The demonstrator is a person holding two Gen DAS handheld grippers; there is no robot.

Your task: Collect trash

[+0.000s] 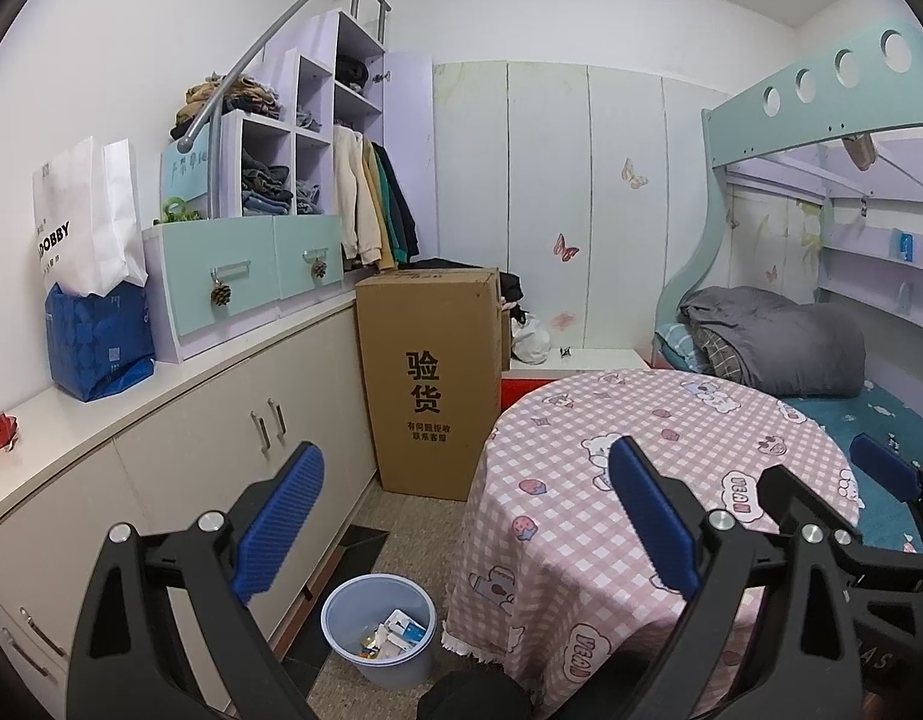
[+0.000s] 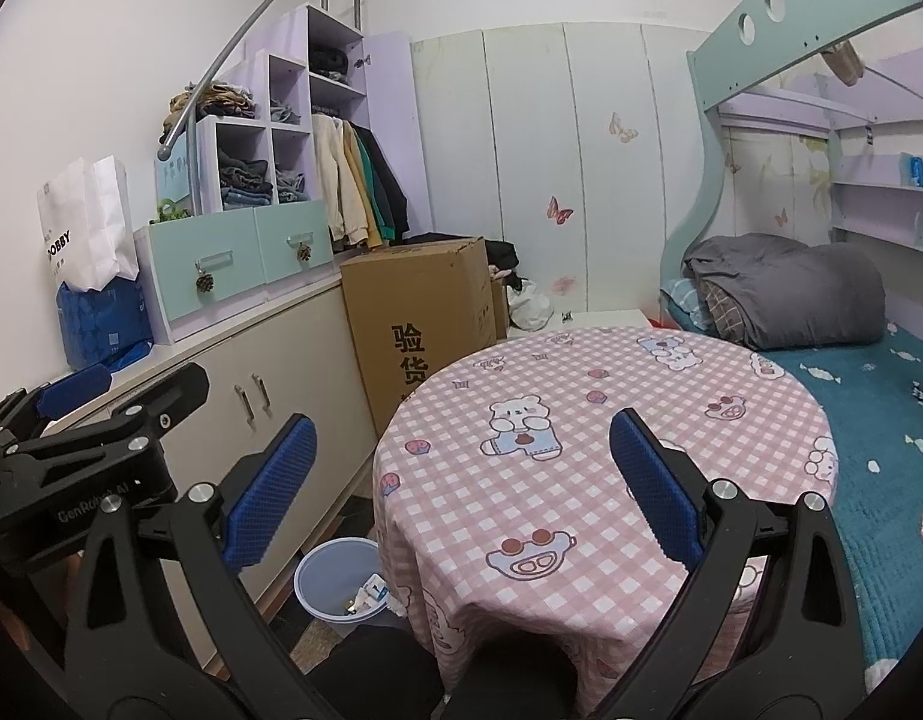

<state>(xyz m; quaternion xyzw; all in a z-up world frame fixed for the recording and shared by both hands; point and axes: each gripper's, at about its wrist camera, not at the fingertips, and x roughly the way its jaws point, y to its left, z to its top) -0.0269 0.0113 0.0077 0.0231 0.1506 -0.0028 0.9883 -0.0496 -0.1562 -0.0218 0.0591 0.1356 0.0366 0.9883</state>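
Left wrist: trash (image 1: pixel 395 636) below fingers (image 1: pixel 278 519)

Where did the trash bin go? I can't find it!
The trash bin sits on the floor at the bottom of both wrist views, squeezed between the white cabinets on its left and the round table with the pink checked cloth on its right.

The round desk (image 2: pixel 605 420) wears a pink-and-white checked cloth printed with cartoon bears. The bin (image 1: pixel 380 630) is pale blue, holding white, blue and orange scraps. The tall carton (image 1: pixel 431 384) is brown with black characters. The bed (image 2: pixel 869 420) cover is teal with small white shapes; the quilt (image 2: pixel 791 294) is grey. Each tool has black arms and blue ribbed pads (image 1: pixel 278 516).
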